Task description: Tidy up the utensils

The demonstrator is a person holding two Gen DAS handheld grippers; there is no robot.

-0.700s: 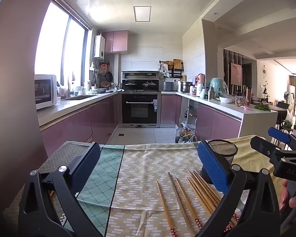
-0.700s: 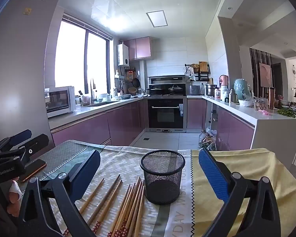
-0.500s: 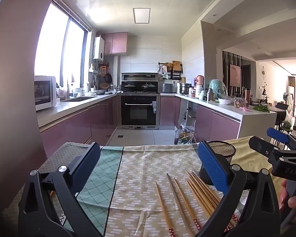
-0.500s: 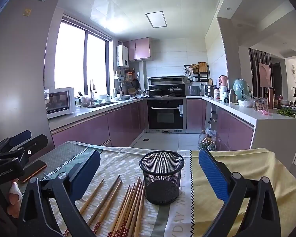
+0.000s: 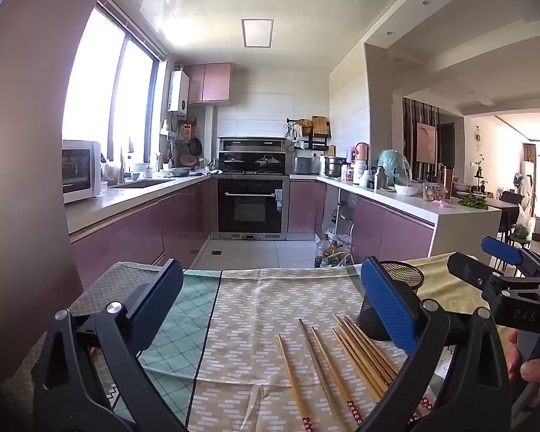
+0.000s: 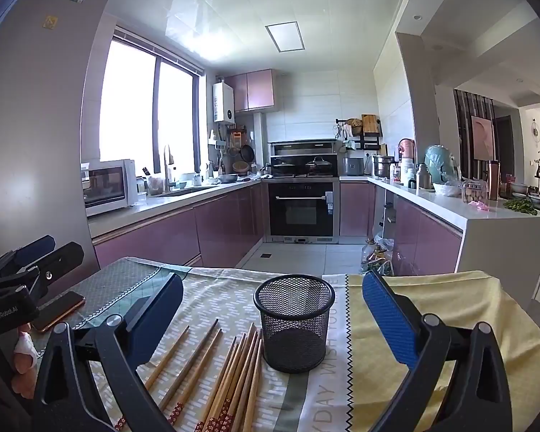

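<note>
Several wooden chopsticks [image 6: 230, 370] with red patterned ends lie side by side on the cloth-covered table [image 6: 432, 306], just left of an upright, empty black mesh cup [image 6: 293, 324]. My right gripper [image 6: 270, 309] is open above the table, with the cup and chopsticks seen between its fingers but untouched. In the left wrist view the chopsticks [image 5: 345, 360] lie right of centre and the mesh cup [image 5: 403, 280] is partly hidden behind my right finger. My left gripper [image 5: 270, 295] is open and holds nothing. Each gripper shows at the edge of the other's view.
A phone [image 6: 57, 311] lies on the cloth at the table's left side. Beyond the table's far edge is a kitchen with purple cabinets, an oven [image 6: 300, 208] and a white counter [image 6: 486, 216] on the right. A person's hand [image 5: 529, 360] holds the right gripper's handle.
Both views have tilted up slightly, so the table and its objects sit a little lower in frame. Nothing on the table has moved.
</note>
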